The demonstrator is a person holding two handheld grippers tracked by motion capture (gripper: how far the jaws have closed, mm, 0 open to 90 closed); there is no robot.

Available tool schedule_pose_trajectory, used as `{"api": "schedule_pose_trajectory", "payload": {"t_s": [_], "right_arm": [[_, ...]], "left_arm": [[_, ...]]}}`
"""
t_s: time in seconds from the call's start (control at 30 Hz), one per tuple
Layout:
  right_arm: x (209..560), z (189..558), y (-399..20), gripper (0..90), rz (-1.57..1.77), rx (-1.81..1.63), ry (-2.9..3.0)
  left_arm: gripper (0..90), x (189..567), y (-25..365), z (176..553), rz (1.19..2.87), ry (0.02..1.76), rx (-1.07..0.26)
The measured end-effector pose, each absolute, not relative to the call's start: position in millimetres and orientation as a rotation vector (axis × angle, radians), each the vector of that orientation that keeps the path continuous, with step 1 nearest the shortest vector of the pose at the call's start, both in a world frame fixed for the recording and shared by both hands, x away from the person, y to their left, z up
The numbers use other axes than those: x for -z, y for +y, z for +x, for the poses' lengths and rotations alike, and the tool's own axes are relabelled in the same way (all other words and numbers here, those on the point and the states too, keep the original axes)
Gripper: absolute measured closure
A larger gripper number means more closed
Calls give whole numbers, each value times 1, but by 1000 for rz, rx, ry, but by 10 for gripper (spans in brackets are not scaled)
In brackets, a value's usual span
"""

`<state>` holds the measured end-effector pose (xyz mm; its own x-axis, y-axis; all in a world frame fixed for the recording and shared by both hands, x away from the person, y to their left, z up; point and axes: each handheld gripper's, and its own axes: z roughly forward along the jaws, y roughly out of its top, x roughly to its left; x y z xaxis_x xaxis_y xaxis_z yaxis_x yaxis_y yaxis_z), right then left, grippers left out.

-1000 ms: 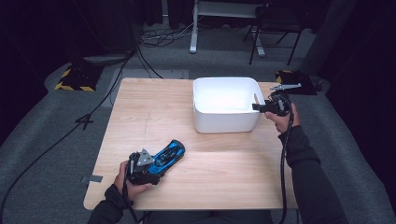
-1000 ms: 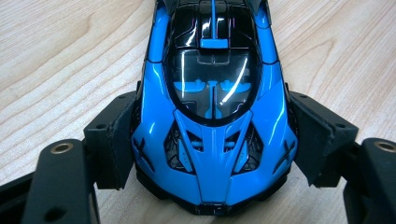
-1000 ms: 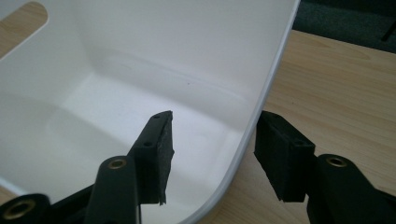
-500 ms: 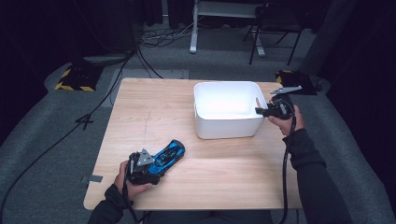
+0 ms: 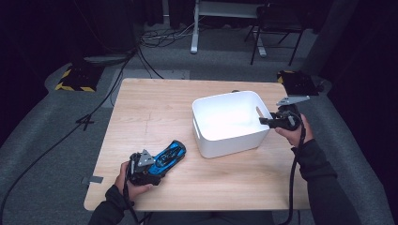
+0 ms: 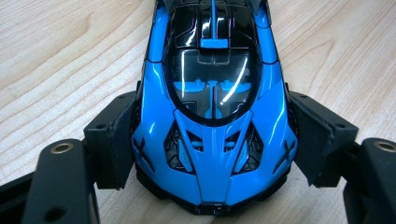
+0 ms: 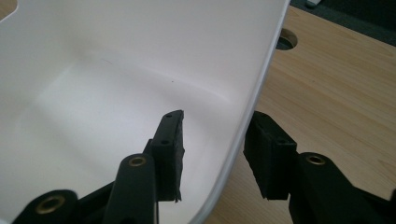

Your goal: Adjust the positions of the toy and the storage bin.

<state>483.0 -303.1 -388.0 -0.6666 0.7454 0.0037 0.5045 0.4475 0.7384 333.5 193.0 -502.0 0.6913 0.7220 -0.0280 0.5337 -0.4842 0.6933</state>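
Note:
A blue and black toy car (image 5: 170, 153) (image 6: 212, 70) lies on the wooden table (image 5: 155, 103) near its front left. My left gripper (image 5: 157, 164) (image 6: 212, 144) is shut on one end of it, a pad on each side. A white plastic bin (image 5: 230, 143) (image 7: 116, 70) stands to the right of centre, skewed to the table's edges and with nothing visible inside. My right gripper (image 5: 264, 121) (image 7: 215, 119) has just been closing astride the bin's right wall, one pad inside and one outside, and is shut on it.
A round hole (image 7: 286, 39) pierces the tabletop just beyond the bin's far right corner. On the floor behind lie cables (image 5: 155, 40), a yellow-striped black block (image 5: 75, 79), a black plate (image 5: 300, 82) and a chair's legs (image 5: 274, 37). Bare wood spans the table's left and far parts.
The right gripper has come toward the person, and the bin has slid nearer with it and turned askew. The left gripper and the car have kept still.

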Motion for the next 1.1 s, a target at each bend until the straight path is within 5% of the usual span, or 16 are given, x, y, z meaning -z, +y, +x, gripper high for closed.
{"api": "schedule_pose_trajectory", "payload": {"t_s": [0.17, 0.5, 0.87, 1.1], "right_arm": [[388, 475, -302, 596, 1032, -1056, 2402], [381, 464, -309, 416, 1025, -1108, 2346], [369, 446, -323, 402, 963, -1168, 2268], [367, 424, -341, 316, 914, -1241, 2204]], "left_arm": [[254, 502, 193, 334, 2203, 954, -357], [253, 502, 193, 334, 2206, 953, -354], [251, 502, 193, 334, 2204, 960, -362], [248, 503, 192, 335, 2196, 961, -353]]}}
